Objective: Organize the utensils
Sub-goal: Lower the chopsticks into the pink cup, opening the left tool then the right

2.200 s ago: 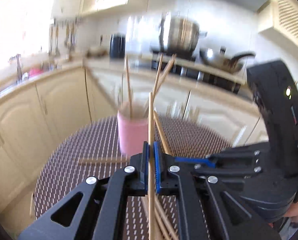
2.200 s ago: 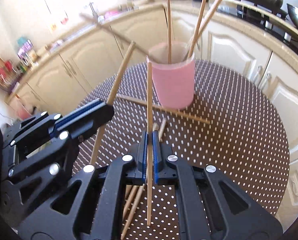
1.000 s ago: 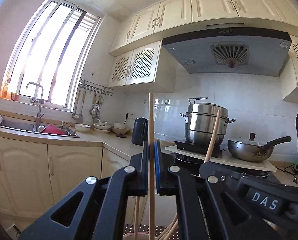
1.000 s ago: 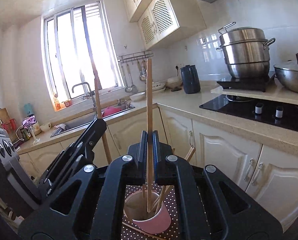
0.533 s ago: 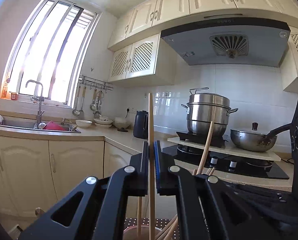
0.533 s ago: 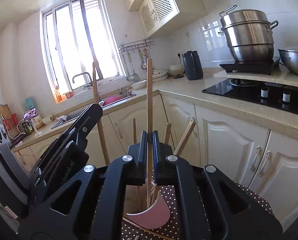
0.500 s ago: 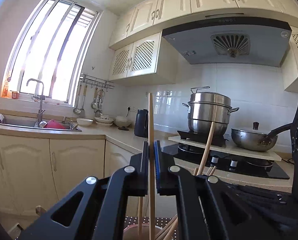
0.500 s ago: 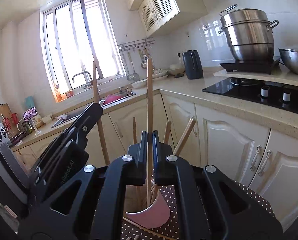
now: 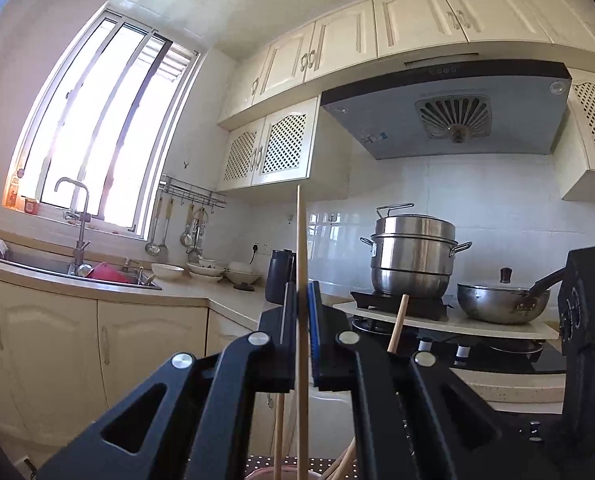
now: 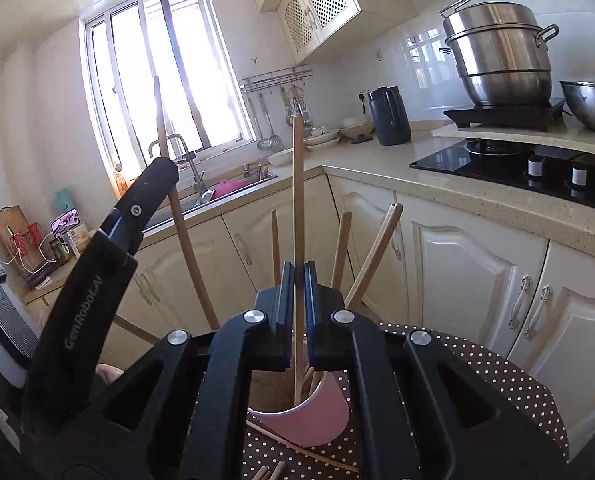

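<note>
My left gripper (image 9: 302,294) is shut on an upright wooden chopstick (image 9: 301,236), whose lower end hangs over the pink cup's rim (image 9: 275,475) at the bottom edge. My right gripper (image 10: 297,276) is shut on another upright chopstick (image 10: 297,184), with its lower tip inside the pink cup (image 10: 313,420). Several chopsticks (image 10: 377,246) lean in that cup. In the right wrist view the left gripper (image 10: 163,166) is at the left, clamping its slanted chopstick (image 10: 185,236).
The cup stands on a round table with a brown dotted cloth (image 10: 477,380); loose chopsticks (image 10: 297,446) lie beside it. Behind are cream cabinets (image 10: 469,264), a hob (image 10: 517,164) with a steel steamer pot (image 9: 411,256) and wok (image 9: 497,300), a dark kettle (image 10: 389,116) and a sink (image 9: 49,266).
My right gripper has sunk with its chopstick, whose tip now sits deeper in the cup. The left gripper has stayed almost still, gripping its chopstick.
</note>
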The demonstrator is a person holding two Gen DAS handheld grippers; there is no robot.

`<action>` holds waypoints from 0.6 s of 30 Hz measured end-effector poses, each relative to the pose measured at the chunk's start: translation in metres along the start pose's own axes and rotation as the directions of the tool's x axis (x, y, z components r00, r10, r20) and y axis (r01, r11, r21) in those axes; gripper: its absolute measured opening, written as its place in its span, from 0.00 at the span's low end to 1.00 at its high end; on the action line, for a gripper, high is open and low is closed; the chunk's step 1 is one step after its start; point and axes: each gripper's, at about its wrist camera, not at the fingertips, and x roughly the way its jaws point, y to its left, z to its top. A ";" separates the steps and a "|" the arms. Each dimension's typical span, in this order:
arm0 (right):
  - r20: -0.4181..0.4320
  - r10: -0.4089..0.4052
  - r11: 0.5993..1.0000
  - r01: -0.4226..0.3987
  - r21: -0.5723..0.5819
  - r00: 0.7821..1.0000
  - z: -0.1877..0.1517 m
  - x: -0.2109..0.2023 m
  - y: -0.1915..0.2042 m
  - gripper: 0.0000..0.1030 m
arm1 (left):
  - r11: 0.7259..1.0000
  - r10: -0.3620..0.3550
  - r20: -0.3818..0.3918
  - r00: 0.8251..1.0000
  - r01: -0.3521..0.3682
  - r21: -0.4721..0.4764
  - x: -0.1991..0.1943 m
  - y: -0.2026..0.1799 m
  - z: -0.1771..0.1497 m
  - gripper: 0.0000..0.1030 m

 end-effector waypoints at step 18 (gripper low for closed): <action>-0.042 0.005 1.000 -0.004 0.010 0.999 -0.006 0.004 -0.001 0.06 | 0.999 0.021 -0.042 0.999 -0.019 0.035 0.001 0.002 -0.008 0.06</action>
